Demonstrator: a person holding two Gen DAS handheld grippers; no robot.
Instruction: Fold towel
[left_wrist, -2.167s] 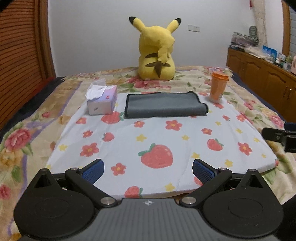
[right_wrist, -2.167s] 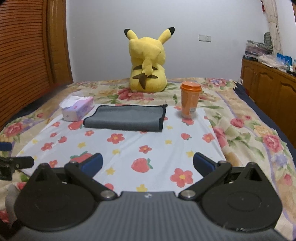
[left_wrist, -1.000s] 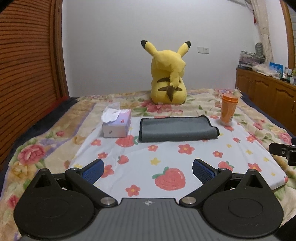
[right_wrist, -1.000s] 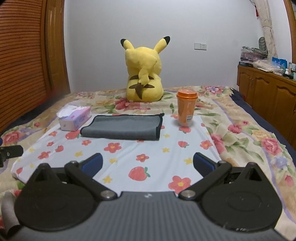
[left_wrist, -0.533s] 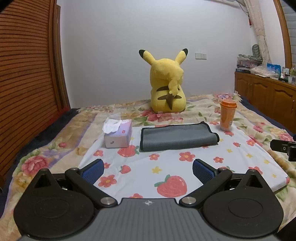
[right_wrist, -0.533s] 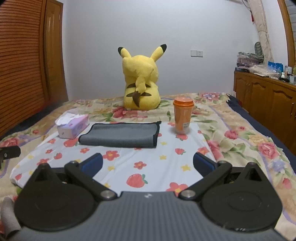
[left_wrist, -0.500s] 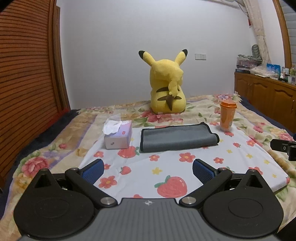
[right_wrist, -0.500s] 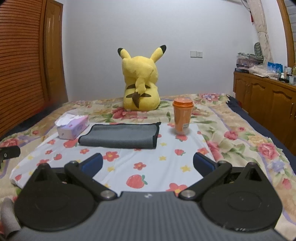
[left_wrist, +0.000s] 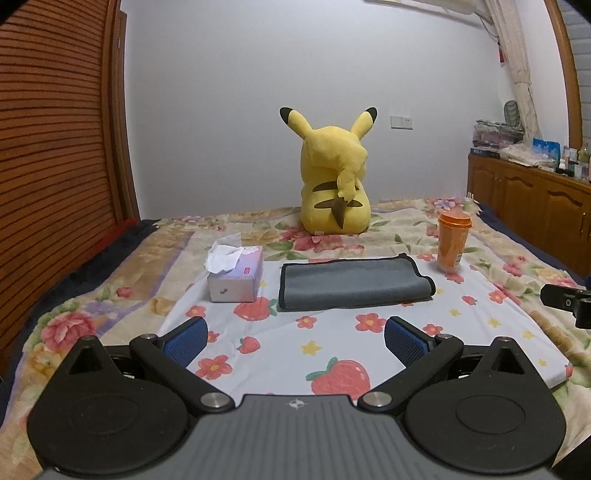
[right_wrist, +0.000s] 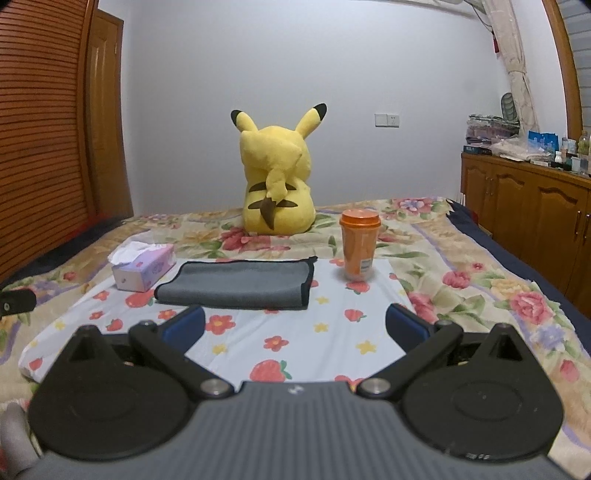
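Observation:
A grey towel with a dark hem (left_wrist: 352, 282) lies folded flat on a white flower-print cloth (left_wrist: 332, 343) on the bed. It also shows in the right wrist view (right_wrist: 240, 282). My left gripper (left_wrist: 295, 338) is open and empty, well short of the towel's near edge. My right gripper (right_wrist: 295, 326) is open and empty, also short of the towel. The right gripper's tip shows at the right edge of the left wrist view (left_wrist: 567, 301).
A tissue box (left_wrist: 236, 275) stands left of the towel. An orange lidded cup (left_wrist: 452, 242) stands at its right. A yellow plush toy (left_wrist: 334, 181) sits behind. A wooden cabinet (right_wrist: 532, 218) lines the right wall, slatted wooden doors (left_wrist: 55, 166) the left.
Both grippers have pulled back and tilted up, so the towel and the bed sit lower and farther in both views. The towel has not moved. Both grippers stay open.

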